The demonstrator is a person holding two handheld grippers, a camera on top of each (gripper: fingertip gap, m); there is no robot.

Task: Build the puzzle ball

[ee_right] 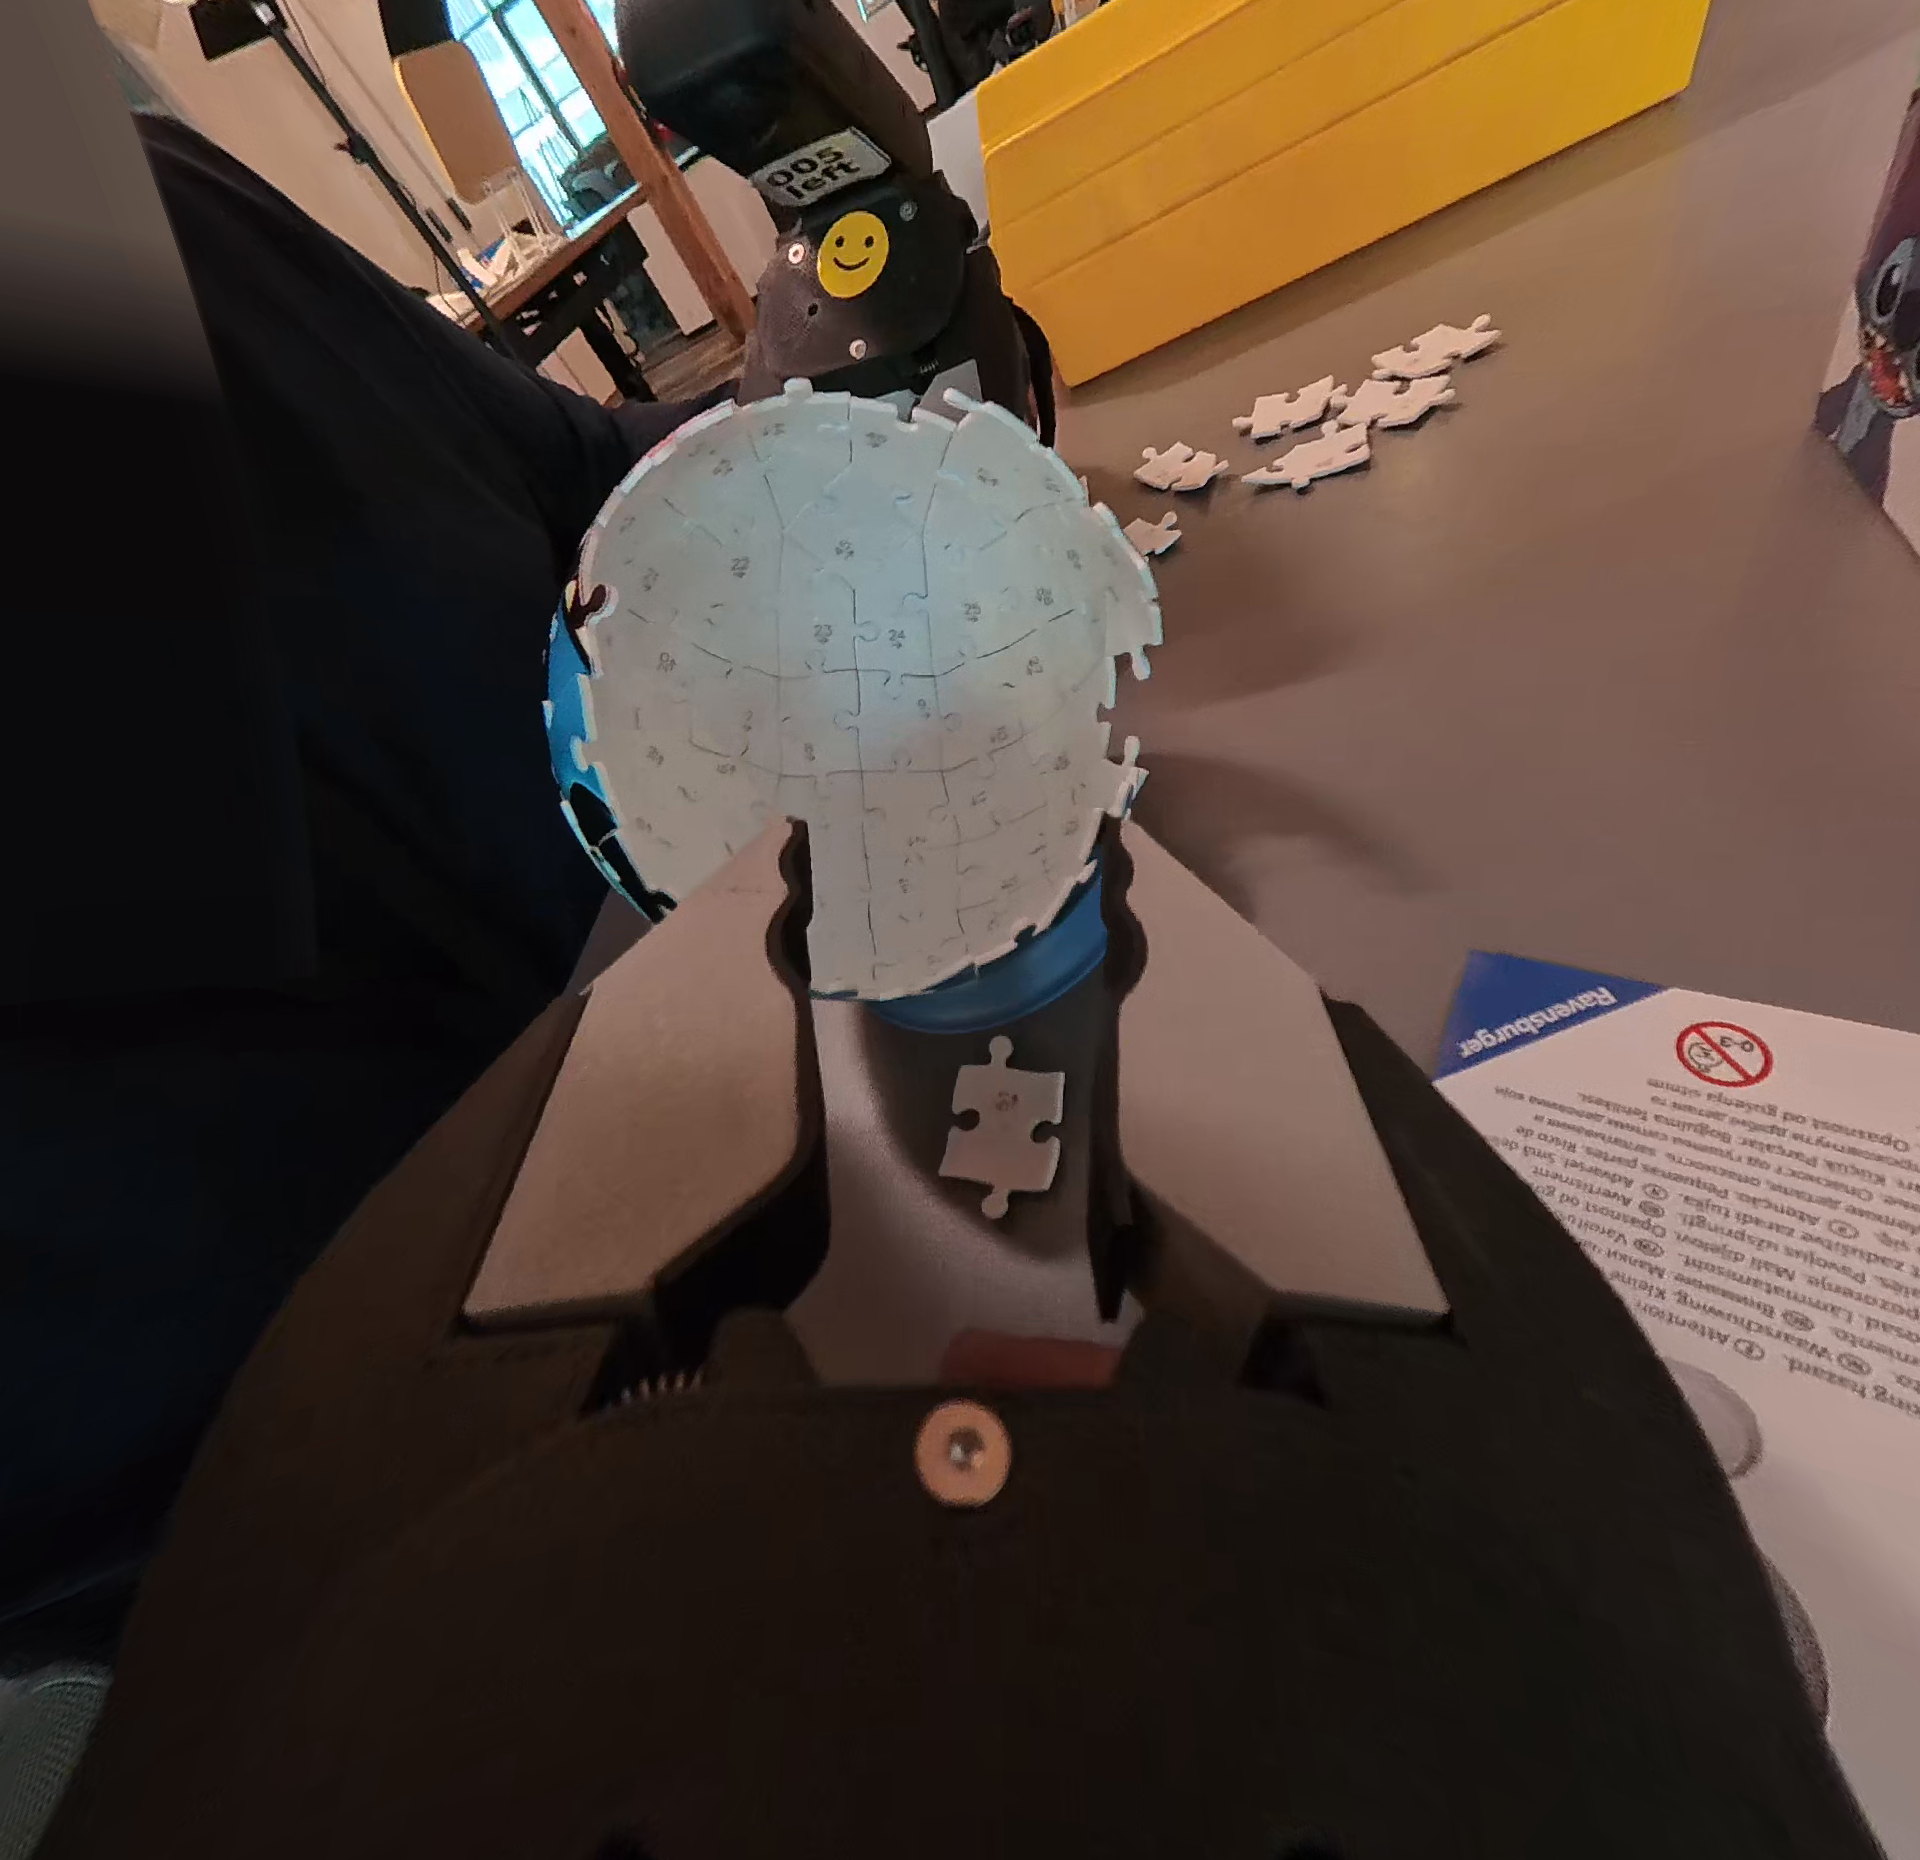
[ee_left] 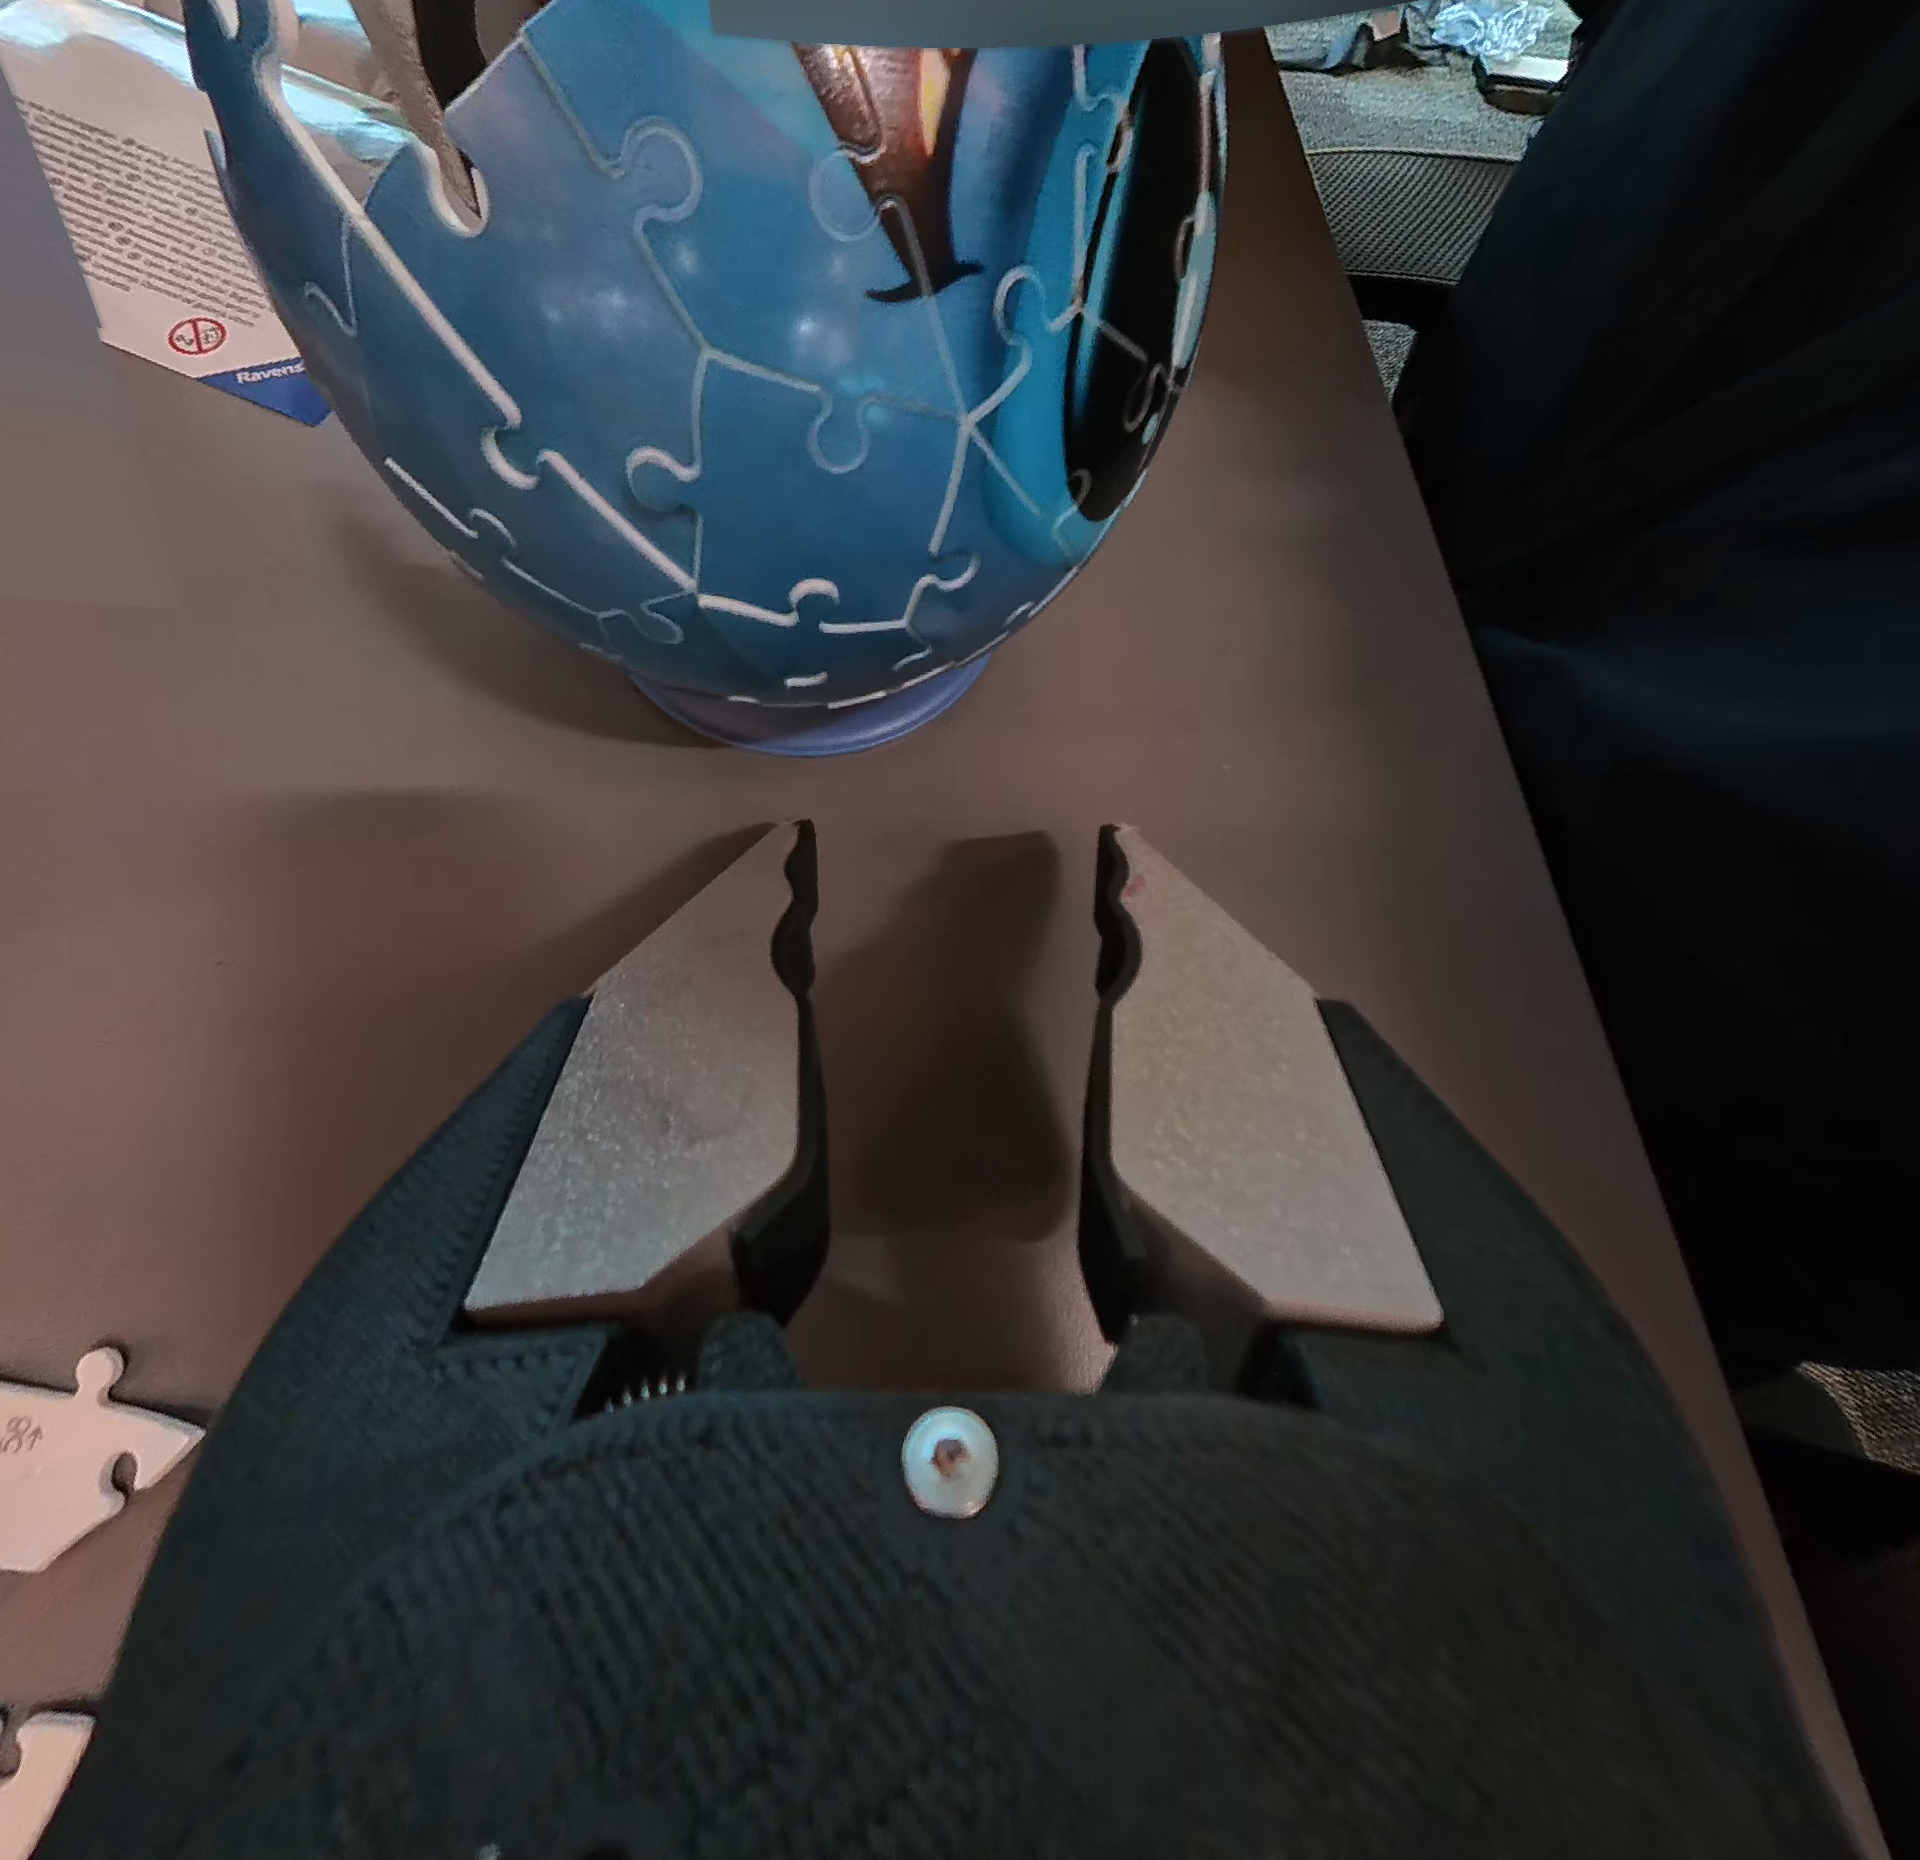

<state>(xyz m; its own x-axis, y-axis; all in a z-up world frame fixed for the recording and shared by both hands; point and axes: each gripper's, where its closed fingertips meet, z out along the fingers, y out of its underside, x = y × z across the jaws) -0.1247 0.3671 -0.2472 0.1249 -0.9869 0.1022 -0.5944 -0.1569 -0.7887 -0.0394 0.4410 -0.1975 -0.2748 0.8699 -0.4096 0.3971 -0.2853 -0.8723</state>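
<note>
The half-built puzzle ball (ee_left: pixel 727 356) is a blue shell, open at the top, standing on a blue ring stand (ee_left: pixel 810 719) on the brown table. My left gripper (ee_left: pixel 956 844) is open and empty, low over the table just short of the stand. The right wrist view shows the ball's white numbered inside (ee_right: pixel 852 667). My right gripper (ee_right: pixel 956 854) is open, its fingertips either side of the shell's lower edge; I cannot tell whether they touch it. One loose white piece (ee_right: pixel 1003 1124) lies on the table between the right fingers. The left gripper's body (ee_right: pixel 852 252) shows behind the ball.
Several loose white pieces (ee_right: pixel 1340 418) lie beyond the ball, and some near my left gripper (ee_left: pixel 62 1447). A printed leaflet (ee_right: pixel 1704 1239) lies right of my right gripper. A yellow box (ee_right: pixel 1330 117) and a printed carton (ee_right: pixel 1881 356) stand farther back. The table edge (ee_left: pixel 1455 563) and a person's dark clothing are close by. The gap from one gripper's tips to the other's is roughly 12 cm.
</note>
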